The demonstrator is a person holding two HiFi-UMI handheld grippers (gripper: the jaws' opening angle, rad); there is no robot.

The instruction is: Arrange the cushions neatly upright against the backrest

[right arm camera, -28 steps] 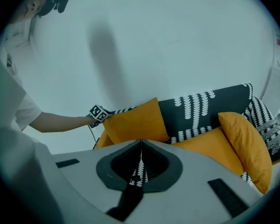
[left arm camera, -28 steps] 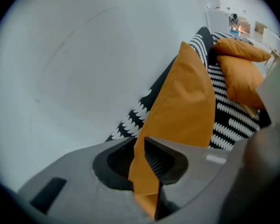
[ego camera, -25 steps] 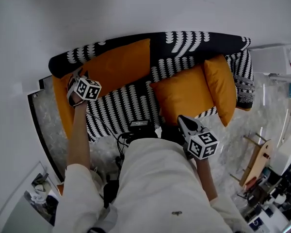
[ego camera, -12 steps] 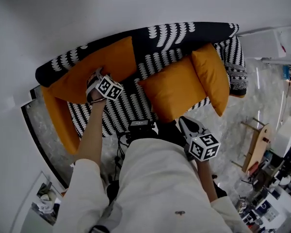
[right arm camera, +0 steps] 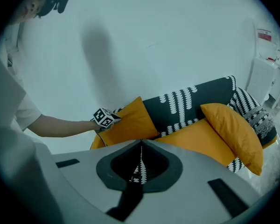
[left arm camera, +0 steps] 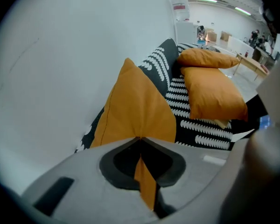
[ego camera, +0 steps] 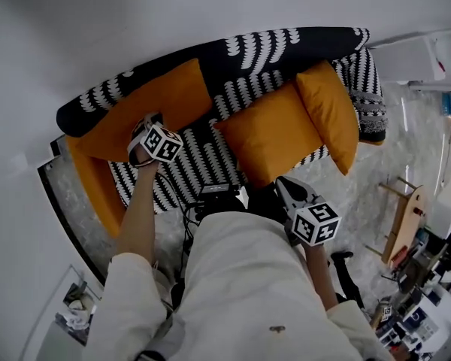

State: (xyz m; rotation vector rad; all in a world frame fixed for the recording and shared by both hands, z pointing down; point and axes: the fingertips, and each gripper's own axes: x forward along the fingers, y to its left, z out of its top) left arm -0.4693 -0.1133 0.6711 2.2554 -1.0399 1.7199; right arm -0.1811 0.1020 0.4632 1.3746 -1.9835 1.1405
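Head view: my left gripper sits at the lower edge of the left cushion, which leans on the backrest of the patterned sofa. The middle cushion lies slanted on the seat, touching the right cushion by the armrest. My right gripper hangs near the seat's front edge.

Left gripper view: the jaws have just been closing and pinch a fold of the left cushion's orange fabric.

Right gripper view: the jaws are pressed together, with nothing between them.
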